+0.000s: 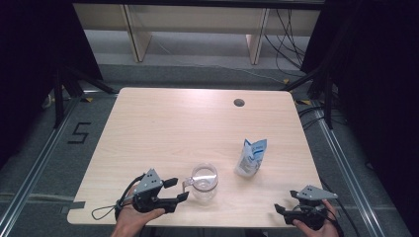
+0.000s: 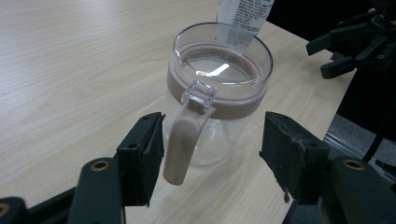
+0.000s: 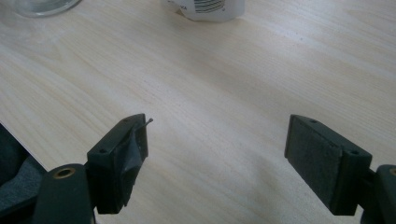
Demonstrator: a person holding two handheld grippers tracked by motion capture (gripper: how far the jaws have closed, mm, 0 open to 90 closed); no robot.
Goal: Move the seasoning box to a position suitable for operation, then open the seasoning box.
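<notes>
Two grippers working at a wooden table (image 1: 163, 128), a clear lidded jar (image 1: 204, 182) standing upright just ahead of the left gripper (image 1: 180, 189)

Its jaws are standing wide, the jar's beige clasp (image 2: 183, 140) hanging between the pads, close by one pad, with nothing gripped; the right gripper (image 1: 280, 210) is resting well off to the jar's far side near the table edge, jaws gaping over bare wood, while a blue-and-white pouch (image 1: 251, 157) is standing beyond the jar
</notes>
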